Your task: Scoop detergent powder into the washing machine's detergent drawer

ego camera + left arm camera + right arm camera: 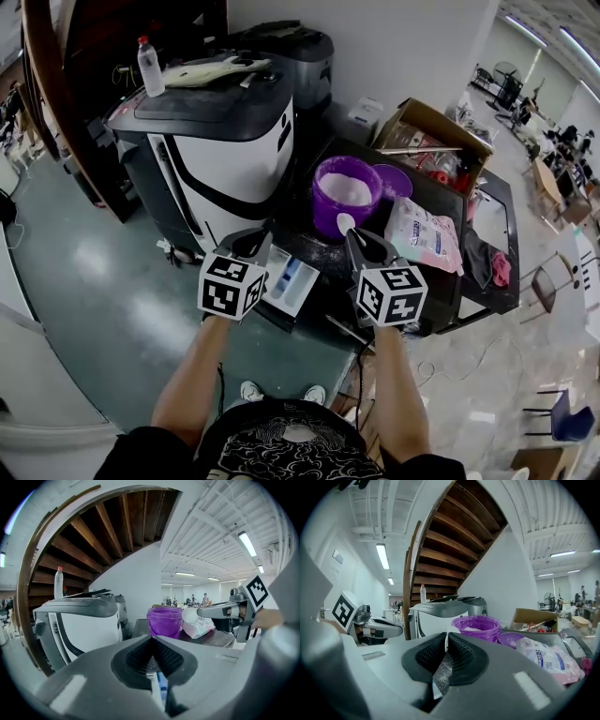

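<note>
A purple tub (345, 192) of white powder stands on the black table, with its lid (394, 180) beside it. My right gripper (361, 239) is shut on the handle of a white scoop (345, 223), whose bowl hangs just in front of the tub. In the right gripper view the scoop's grey handle (440, 674) passes between the closed jaws (446, 639). The detergent drawer (292, 281) sticks out open below the washing machine (225, 141). My left gripper (251, 239) hovers above the drawer, shut with nothing in it (152, 641).
A pink-and-white detergent bag (427, 236) lies right of the tub. A cardboard box (436, 141) sits at the table's back. A plastic bottle (150, 67) stands on the washing machine, with a second machine (291, 52) behind. A wooden staircase (108, 531) rises at left.
</note>
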Demonstrator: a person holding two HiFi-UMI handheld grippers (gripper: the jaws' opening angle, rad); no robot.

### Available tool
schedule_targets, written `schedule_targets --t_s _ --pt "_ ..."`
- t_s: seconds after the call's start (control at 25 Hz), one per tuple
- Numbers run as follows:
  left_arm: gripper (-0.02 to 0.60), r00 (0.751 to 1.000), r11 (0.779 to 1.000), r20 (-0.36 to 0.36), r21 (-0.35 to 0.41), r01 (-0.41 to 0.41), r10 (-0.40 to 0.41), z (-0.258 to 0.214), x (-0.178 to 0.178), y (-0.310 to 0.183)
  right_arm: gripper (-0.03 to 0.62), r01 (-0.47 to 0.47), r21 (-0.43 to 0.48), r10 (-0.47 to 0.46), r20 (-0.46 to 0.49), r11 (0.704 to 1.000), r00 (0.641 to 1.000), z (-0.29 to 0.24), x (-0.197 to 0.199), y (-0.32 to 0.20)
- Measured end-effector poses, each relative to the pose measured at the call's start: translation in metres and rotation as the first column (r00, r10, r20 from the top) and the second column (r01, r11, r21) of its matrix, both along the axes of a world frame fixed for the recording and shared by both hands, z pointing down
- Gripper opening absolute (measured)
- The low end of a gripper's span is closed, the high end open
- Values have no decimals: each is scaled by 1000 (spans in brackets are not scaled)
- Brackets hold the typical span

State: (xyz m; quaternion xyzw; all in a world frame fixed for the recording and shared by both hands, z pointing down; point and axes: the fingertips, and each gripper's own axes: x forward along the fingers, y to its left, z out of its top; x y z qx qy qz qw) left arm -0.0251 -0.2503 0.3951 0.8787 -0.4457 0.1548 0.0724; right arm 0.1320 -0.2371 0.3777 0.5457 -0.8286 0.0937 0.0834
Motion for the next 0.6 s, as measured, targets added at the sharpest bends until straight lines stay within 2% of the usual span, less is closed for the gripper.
schedule_targets --t_s 0.6 --pt "0 1000 1000 -2 -6 10 -10 1 -1 2 35 11 -5 -11 -6 1000 1000 5 -3 3"
